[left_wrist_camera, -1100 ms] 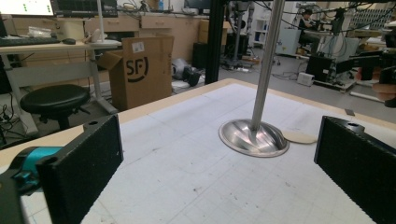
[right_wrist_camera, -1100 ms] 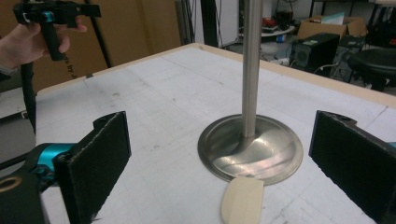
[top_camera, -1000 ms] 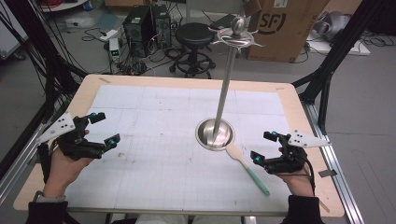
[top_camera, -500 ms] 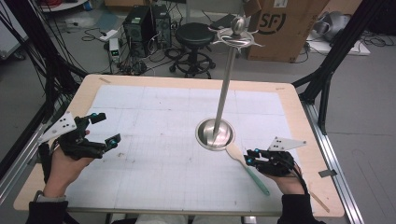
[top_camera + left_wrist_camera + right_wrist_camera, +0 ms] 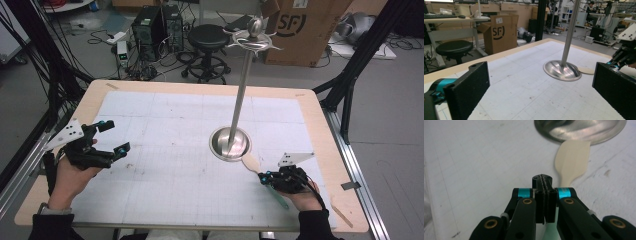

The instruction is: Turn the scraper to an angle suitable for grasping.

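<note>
Since a second ago the right gripper [image 5: 266, 177] has slid left onto the spatula [image 5: 252, 162], jaws together just beside the stand's base [image 5: 230, 144]. Left gripper [image 5: 114, 137] sits apart, far left.

A lab: computer towers [image 5: 159, 26] with tangled cables, workbenches [image 5: 454, 21], black frame struts [image 5: 367, 47], cardboard box [image 5: 305, 27].

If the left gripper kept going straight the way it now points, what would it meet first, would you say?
Probably the round metal base of the stand's pole: it sits ahead between the open left gripper's jaws, with bare mat before it. Depth is uncertain.
</note>
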Available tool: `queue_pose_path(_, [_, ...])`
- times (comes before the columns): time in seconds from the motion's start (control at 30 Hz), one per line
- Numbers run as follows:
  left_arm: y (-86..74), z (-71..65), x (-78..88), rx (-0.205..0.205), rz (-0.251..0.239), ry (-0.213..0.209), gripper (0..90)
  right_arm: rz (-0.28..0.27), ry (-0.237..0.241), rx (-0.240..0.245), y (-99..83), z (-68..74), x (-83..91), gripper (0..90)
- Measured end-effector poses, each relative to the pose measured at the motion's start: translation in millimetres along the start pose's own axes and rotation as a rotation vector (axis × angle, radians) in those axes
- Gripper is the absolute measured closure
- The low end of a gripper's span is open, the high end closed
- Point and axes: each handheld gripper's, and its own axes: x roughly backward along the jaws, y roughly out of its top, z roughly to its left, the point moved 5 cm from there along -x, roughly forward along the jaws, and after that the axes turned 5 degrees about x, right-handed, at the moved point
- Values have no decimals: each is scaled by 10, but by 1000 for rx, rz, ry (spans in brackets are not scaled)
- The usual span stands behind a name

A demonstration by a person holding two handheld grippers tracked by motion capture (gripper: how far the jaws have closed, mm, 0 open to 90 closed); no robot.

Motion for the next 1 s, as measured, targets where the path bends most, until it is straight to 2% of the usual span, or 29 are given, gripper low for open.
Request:
queue_pose_path(0.1, [-5,11,-24,4,4,2,17,63,12,-3,-68,32,-42,900])
queue_pose_path(0.17, [-2,17,-38,5,3,3,17,96,-6,-19,-98,29,-51,900])
queue_pose_path(0.33, [6,23,-69,4,3,8,17,129,-42,-25,-122,38,-42,900])
queue_pose_path(0.4, [1,22,-78,2,7,5,17,129,-46,-22,-125,34,-38,900])
queue_pose_path(0.57, [-11,15,-89,0,17,6,17,122,-106,-20,-160,-37,6,900])
queue_pose_path(0.6, [-10,12,-88,-2,17,6,17,122,-106,-20,-160,-37,6,900])
queue_pose_path(0.7, [-10,4,-77,-3,19,6,17,95,-181,-34,-202,-162,50,900])
queue_pose_path(0.73, [-11,-1,-75,-1,19,8,17,95,-181,-34,-202,-162,50,900])
queue_pose_path(0.77, [-13,-2,-71,-4,19,8,17,92,-203,-38,-209,-189,55,900])
queue_pose_path(0.83, [-21,-9,-63,-2,20,9,17,77,-266,-40,-226,-285,71,900])
queue_pose_path(0.87, [-26,-11,-57,-3,22,8,17,77,-266,-40,-226,-285,71,900])
queue_pose_path(0.93, [-42,-12,-36,-3,27,14,17,67,-296,-33,-230,-352,70,900])
queue_pose_path(1.0, [-48,-13,-30,-2,30,17,17,61,-294,-35,-230,-371,66,900])
